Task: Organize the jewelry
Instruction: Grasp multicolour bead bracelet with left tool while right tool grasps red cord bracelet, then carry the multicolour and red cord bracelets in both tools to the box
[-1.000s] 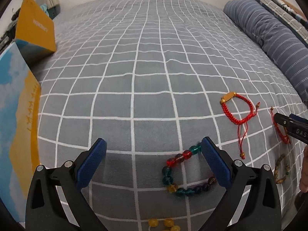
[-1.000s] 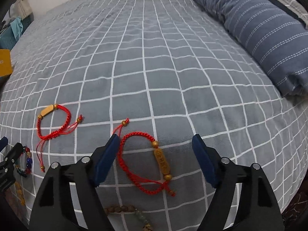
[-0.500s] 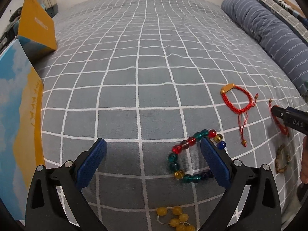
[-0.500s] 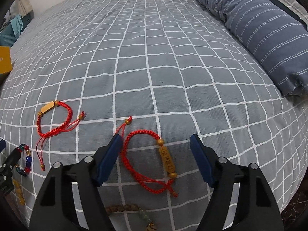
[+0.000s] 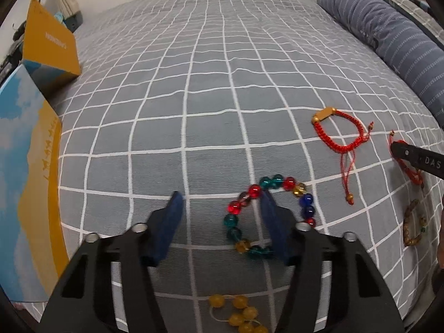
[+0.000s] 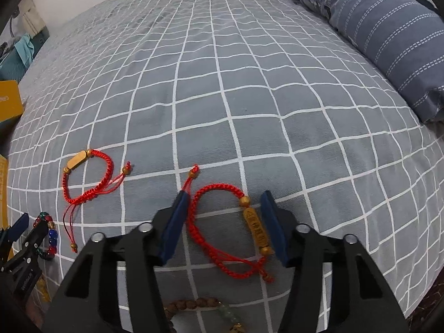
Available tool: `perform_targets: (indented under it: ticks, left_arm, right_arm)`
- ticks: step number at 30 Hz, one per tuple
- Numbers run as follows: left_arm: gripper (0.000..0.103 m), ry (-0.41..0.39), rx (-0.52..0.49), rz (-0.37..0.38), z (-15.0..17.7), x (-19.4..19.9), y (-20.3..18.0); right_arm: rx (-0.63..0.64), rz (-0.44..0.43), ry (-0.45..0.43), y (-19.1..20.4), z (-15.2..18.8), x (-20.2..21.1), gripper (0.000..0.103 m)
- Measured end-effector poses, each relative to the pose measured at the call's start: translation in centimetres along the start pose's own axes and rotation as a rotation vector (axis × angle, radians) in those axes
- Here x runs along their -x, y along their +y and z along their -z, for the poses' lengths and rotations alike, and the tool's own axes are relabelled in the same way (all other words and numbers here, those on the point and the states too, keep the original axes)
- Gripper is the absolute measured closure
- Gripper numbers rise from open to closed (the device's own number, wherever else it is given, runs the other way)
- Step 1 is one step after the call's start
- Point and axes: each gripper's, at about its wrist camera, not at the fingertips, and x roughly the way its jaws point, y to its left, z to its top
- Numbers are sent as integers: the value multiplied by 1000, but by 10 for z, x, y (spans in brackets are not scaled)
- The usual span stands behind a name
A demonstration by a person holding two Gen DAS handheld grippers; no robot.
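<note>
On the grey checked bed (image 5: 211, 97), both your tongs have just been closing. Left tongs (image 5: 220, 202) straddle the coloured glass-bead bracelet's (image 5: 236, 216) near side; right tongs (image 6: 224, 208) bracket the red cord bracelet (image 6: 219, 227). Neither is clamped yet, so both pickups look imminent.

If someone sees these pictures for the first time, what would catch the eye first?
Probably the bracelets on the grey checked bedspread. The multicoloured glass bead bracelet lies across the left gripper, whose jaws have just been closing around one side of it. The red cord bracelet with a gold tube charm lies between the right gripper's closing jaws.
</note>
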Motion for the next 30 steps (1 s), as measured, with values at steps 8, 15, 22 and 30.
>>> perform_targets:
  ticks: [8,15,22,30]
  left_arm:
    - [90,-13,19,7,-1,5,-3]
    - [94,-57,31,44,-11,18,4]
    - [94,-121,25,107,-14,47,-3]
    - [94,-165,21,151,-13,76,-1]
  right_arm:
    - [13,3,-32,3,2,13,94]
    - [14,-36,-78,8,0,32,94]
    - [29,-50,-140,18,3,54,94]
    - [48,-80,-219,37,10,81,94]
